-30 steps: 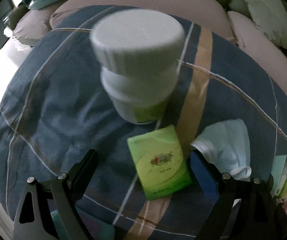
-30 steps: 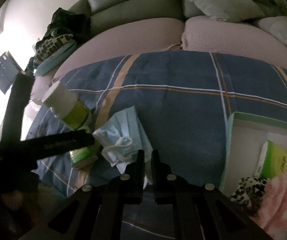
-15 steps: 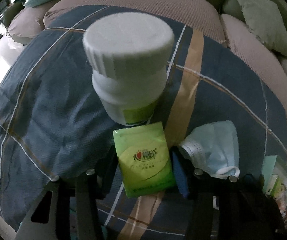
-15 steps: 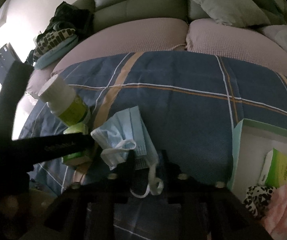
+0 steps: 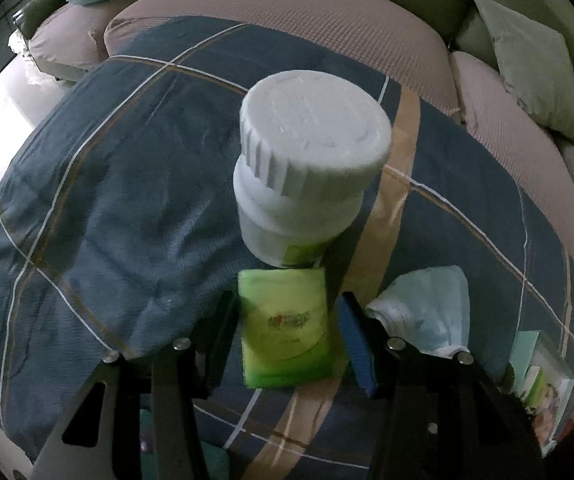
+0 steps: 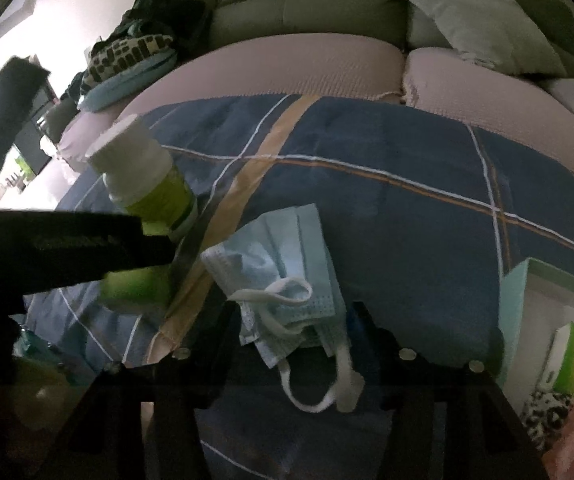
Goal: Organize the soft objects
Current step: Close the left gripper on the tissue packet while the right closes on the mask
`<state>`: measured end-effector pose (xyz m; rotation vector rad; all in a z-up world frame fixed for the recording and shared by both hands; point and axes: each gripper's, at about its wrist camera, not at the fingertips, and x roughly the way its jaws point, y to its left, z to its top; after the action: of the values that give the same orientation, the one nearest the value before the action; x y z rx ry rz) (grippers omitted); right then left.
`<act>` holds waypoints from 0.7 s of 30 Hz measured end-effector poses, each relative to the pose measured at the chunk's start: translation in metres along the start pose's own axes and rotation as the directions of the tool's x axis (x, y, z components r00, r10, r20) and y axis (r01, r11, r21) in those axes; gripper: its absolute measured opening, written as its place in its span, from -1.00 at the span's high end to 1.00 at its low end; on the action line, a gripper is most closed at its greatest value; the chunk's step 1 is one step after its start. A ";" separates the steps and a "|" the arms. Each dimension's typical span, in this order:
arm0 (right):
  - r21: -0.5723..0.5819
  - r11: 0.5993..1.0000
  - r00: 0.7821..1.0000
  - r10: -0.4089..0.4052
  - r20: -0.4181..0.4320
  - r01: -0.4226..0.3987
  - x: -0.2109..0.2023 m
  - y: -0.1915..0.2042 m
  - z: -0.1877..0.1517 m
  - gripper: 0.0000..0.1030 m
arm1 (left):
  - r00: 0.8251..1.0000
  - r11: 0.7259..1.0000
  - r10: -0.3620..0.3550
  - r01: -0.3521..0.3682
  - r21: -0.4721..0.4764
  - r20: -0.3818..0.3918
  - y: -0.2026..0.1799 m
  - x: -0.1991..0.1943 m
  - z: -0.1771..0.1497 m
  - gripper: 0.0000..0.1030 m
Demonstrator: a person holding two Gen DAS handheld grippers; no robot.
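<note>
Since a second ago the left hand-held gripper [image 5: 287,332] has pinched the green tissue pack [image 5: 285,330] for lifting, while the right hand-held gripper [image 6: 293,320], opening, straddles the face mask [image 6: 283,276] beside it.

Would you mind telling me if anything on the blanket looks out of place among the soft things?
The white bottle stands out: a hard, capped container upright on the plaid blanket, right behind the green tissue pack and near the crumpled face mask.
</note>
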<state>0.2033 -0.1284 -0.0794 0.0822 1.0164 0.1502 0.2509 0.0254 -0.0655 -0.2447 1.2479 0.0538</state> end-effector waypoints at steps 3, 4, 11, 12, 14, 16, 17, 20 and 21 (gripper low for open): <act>-0.012 1.000 1.000 -0.023 -0.010 0.022 0.009 0.002 -0.002 -0.15 | 1.000 1.000 -0.004 0.004 -0.003 -0.005 0.003 0.000 -0.001 -0.02; -0.014 0.999 1.000 -0.029 -0.005 0.029 0.009 0.003 -0.002 -0.15 | 1.000 1.000 -0.003 0.003 -0.001 -0.007 0.003 0.000 -0.002 -0.02; -0.028 0.998 0.998 -0.057 0.012 0.058 0.008 0.008 -0.006 -0.10 | 0.999 1.000 0.000 0.001 0.012 -0.035 -0.003 0.010 -0.002 -0.02; -0.027 0.998 0.998 -0.058 0.014 0.059 0.008 0.008 -0.006 -0.03 | 0.999 1.000 -0.002 0.003 0.015 -0.036 -0.004 0.009 -0.002 -0.02; -0.024 0.998 0.998 -0.062 0.018 0.063 0.008 0.008 -0.005 0.19 | 0.999 1.000 -0.008 0.008 0.015 -0.038 -0.004 0.009 -0.002 -0.02; -0.018 0.998 0.998 -0.055 0.020 0.055 0.007 0.007 -0.006 0.35 | 0.999 1.000 -0.015 0.016 0.014 -0.047 -0.005 0.010 -0.002 -0.03; -0.016 0.999 0.999 -0.050 0.023 0.050 0.007 0.006 -0.006 0.41 | 0.999 1.000 -0.014 0.015 0.014 -0.051 -0.005 0.011 -0.001 -0.03; -0.014 0.999 0.999 -0.040 0.026 0.040 0.006 0.007 -0.006 0.68 | 0.998 1.000 -0.007 0.008 0.015 -0.063 -0.007 0.016 -0.002 -0.03; -0.013 0.999 0.999 -0.037 0.026 0.038 0.005 0.007 -0.006 0.73 | 0.998 1.000 -0.002 0.003 0.018 -0.065 -0.007 0.017 -0.002 -0.03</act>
<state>0.2004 -0.1209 -0.0861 0.0526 0.9906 0.1217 0.2556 0.0162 -0.0805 -0.2338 1.3125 0.0322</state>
